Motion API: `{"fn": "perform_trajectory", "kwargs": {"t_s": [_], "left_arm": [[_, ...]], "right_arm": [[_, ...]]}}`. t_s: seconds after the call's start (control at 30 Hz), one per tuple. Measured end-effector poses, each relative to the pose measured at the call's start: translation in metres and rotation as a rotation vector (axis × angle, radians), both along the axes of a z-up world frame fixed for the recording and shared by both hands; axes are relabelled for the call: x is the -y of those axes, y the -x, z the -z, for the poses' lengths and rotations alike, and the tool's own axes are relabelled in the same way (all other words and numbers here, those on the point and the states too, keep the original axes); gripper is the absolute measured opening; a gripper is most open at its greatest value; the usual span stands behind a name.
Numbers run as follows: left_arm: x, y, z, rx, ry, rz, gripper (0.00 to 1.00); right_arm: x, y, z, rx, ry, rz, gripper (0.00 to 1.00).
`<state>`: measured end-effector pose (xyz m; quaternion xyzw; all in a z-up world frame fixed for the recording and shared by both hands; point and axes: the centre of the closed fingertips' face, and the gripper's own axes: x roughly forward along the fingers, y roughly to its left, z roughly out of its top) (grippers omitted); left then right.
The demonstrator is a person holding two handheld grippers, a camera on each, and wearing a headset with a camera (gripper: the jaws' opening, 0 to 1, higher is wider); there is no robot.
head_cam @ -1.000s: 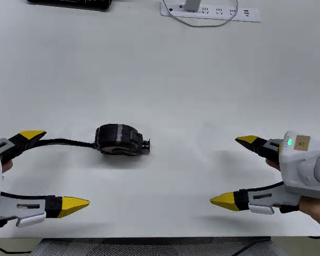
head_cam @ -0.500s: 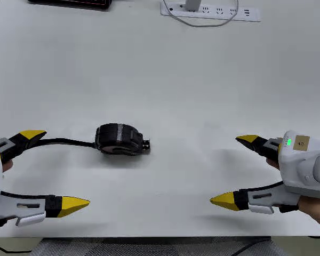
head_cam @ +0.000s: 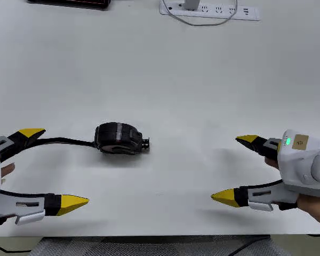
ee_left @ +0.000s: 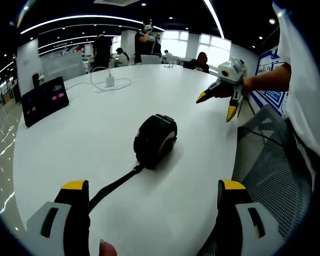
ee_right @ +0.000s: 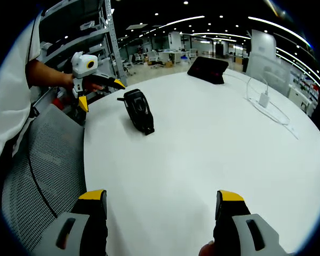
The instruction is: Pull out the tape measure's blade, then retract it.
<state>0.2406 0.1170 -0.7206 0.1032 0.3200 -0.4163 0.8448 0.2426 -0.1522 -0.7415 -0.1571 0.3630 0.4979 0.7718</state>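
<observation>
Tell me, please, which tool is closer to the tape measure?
The left tool: the tape measure's strap runs toward it; the right tool sits farther off.

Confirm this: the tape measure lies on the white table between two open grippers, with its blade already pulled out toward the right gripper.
Not quite. The blade is not pulled out: the head view shows the tape measure with only its tip at the case's mouth. The rest holds: it lies on the white table between the open left gripper and open right gripper.
</observation>
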Motion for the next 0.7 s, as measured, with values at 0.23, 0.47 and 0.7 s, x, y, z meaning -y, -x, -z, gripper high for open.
{"fn": "perform_trajectory", "kwargs": {"t_s": [0.23, 0.47, 0.7], "left_arm": [[-0.0004, 0.0012, 0.0008, -0.004, -0.012, 0.009, 0.92], [-0.0018, 0.0002, 0.0001, -0.006, -0.012, 0.010, 0.90], [0.0003, -0.0042, -0.0024, -0.001, -0.006, 0.014, 0.88]], "right_arm": [[-0.0005, -0.0007, -0.0027, 0.002, -0.003, 0.004, 0.83], [-0.0002, -0.0010, -0.0032, 0.002, -0.001, 0.001, 0.83], [-0.0014, -0.0053, -0.0024, 0.003, -0.001, -0.003, 0.82]]}}
